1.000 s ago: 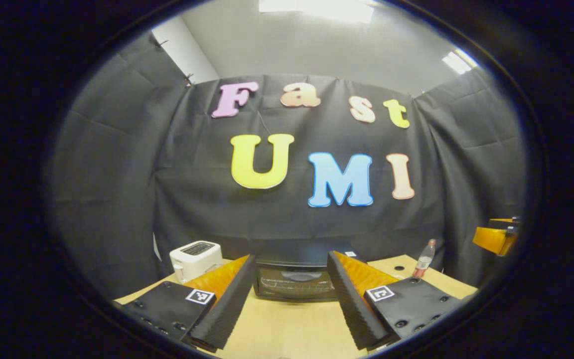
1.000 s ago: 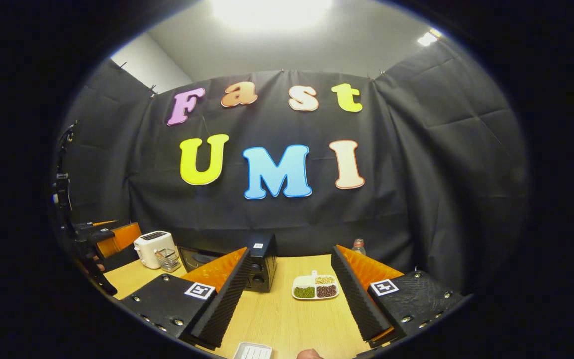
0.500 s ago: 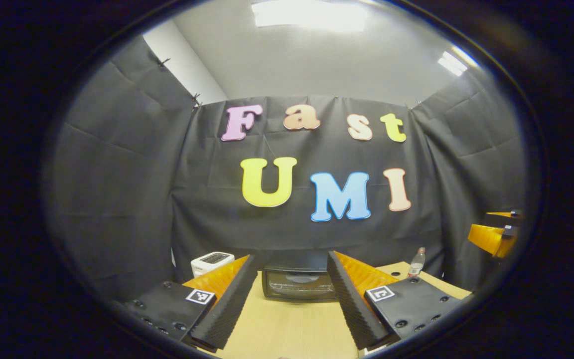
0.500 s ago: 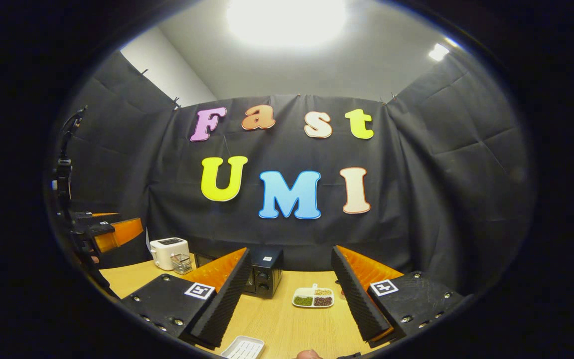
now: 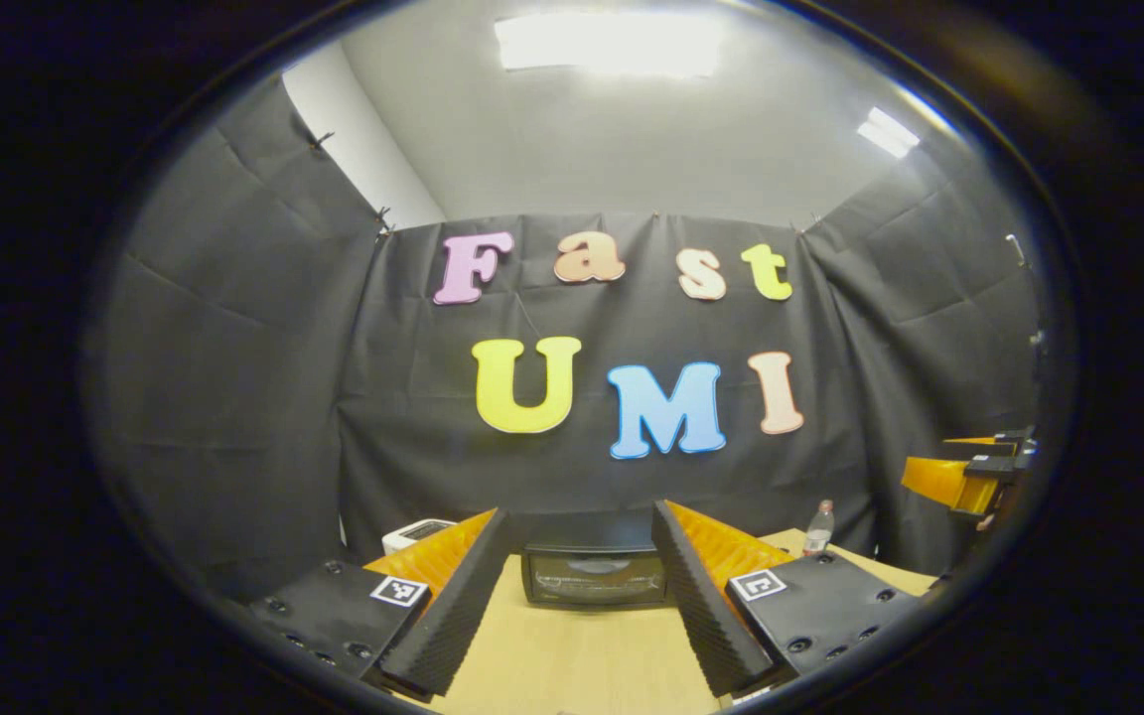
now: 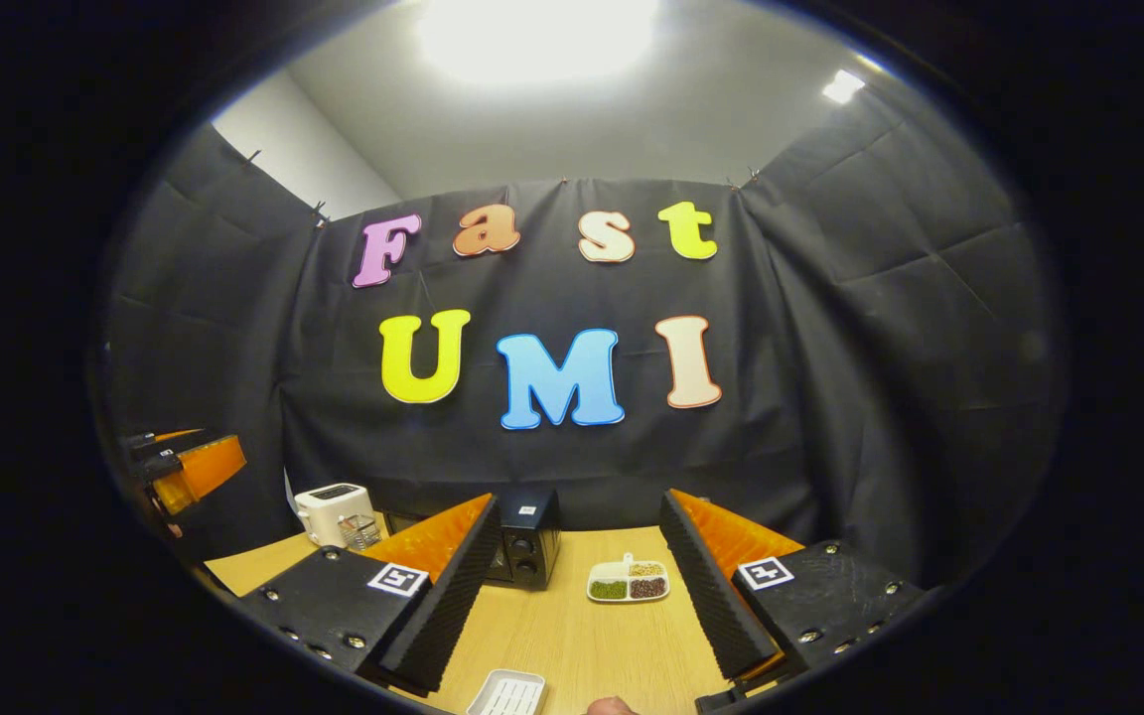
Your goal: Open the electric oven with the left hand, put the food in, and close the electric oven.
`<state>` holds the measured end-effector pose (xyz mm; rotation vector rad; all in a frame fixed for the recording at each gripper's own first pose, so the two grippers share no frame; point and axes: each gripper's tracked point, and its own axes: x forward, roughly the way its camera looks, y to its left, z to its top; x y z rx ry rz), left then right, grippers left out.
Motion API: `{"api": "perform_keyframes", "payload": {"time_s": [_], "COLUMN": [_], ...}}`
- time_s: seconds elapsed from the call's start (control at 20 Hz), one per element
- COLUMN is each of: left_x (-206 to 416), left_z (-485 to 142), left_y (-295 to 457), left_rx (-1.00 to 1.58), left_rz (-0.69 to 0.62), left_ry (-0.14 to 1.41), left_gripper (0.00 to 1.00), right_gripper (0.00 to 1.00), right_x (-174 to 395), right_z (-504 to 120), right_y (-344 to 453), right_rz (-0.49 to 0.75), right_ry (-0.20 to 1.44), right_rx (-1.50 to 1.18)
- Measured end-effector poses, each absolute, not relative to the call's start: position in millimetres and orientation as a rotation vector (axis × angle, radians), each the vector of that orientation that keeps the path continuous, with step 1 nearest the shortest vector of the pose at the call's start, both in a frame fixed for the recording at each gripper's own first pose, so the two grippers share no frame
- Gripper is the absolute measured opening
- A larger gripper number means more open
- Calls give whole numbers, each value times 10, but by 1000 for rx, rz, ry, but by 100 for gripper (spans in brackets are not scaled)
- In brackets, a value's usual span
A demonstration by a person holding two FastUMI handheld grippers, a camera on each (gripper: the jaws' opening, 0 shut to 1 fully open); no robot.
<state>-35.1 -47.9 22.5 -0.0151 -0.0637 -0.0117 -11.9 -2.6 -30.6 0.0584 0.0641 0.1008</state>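
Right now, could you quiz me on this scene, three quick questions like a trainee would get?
1. True or false: the oven door is shut.
2. What holds the food, a bowl or a divided dish?
3. Are the left tongs and right tongs open or shut?

Key:
1. True.
2. The divided dish, on the table right of the oven.
3. Both open, holding nothing.
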Motion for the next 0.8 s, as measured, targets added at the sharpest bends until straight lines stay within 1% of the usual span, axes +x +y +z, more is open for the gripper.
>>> {"api": "perform_keyframes", "payload": {"time_s": [0.05, 0.1, 0.15, 0.3, 0.4, 0.5, 0.8], "left_x": [-359, -368, -367, -367, -351, -352, -370], "left_z": [233, 250, 245, 241, 217, 178, 193], "left_y": [-461, -456, -442, -393, -378, -335, -260], "left_rx": [-25, -34, -35, -15, -21, -26, -13], "left_rz": [-8, -8, -8, -9, -10, -4, 3], "left_ry": [-66, -68, -70, -68, -64, -51, -58], "left_gripper": [99, 99, 95, 95, 90, 99, 99], "right_gripper": [98, 98, 98, 98, 98, 98, 98], "right_x": [-105, -98, -99, -115, -131, -138, -157], "right_z": [-313, -300, -277, -250, -232, -249, -236], "right_y": [-15, 2, 18, 102, 121, 153, 145], "right_rz": [99, 97, 96, 100, 103, 107, 99], "right_ry": [68, 69, 67, 58, 49, 53, 57], "right_rx": [52, 50, 53, 58, 48, 48, 68]}}
